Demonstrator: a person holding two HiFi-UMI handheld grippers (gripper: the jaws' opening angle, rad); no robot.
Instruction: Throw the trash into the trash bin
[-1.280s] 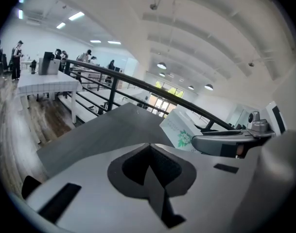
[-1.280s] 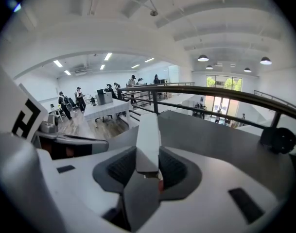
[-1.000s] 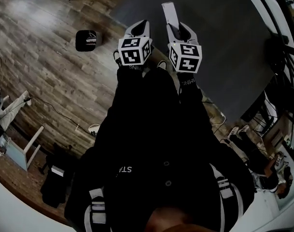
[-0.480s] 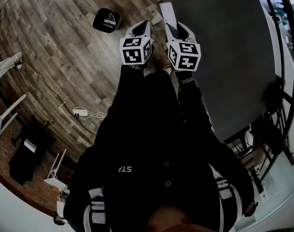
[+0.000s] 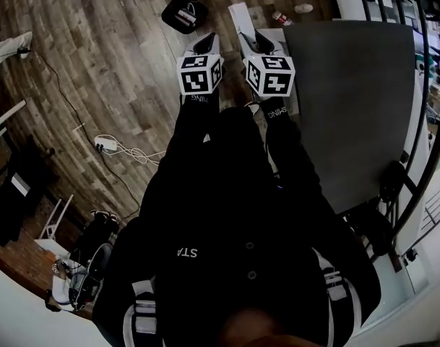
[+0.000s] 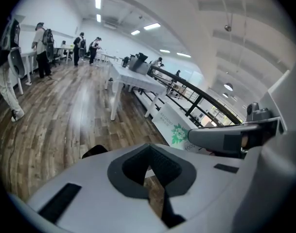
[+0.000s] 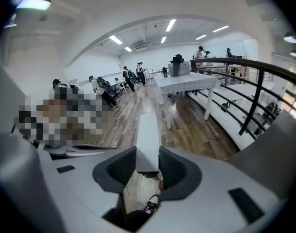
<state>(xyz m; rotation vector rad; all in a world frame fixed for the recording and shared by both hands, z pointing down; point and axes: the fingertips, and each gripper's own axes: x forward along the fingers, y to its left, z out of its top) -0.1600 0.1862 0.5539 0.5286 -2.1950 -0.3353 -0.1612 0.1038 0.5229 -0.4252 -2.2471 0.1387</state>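
Note:
A long white box (image 5: 240,16), the trash, sticks out ahead of my right gripper (image 5: 257,40), which is shut on its near end. In the right gripper view the box (image 7: 148,140) is squeezed between both dark pads of that gripper (image 7: 148,168). My left gripper (image 5: 207,42) is beside it, shut, with its pads meeting at the tips and nothing between them (image 6: 148,150). The black trash bin (image 5: 185,13) stands on the wooden floor just ahead and left of the left gripper, holding some white litter. A dark edge of the bin (image 6: 94,151) peeks over the left jaw.
A dark grey table (image 5: 350,107) fills the right side, with a black railing (image 5: 425,114) beyond it. Small litter (image 5: 281,18) lies on the floor by the table's far corner. A power strip and cable (image 5: 108,145) lie at left. People stand at distant desks (image 6: 43,50).
Both grippers, side by side, have travelled across the floor. The bin has come from the far left to just ahead of the left gripper. The white box stays in the right jaws.

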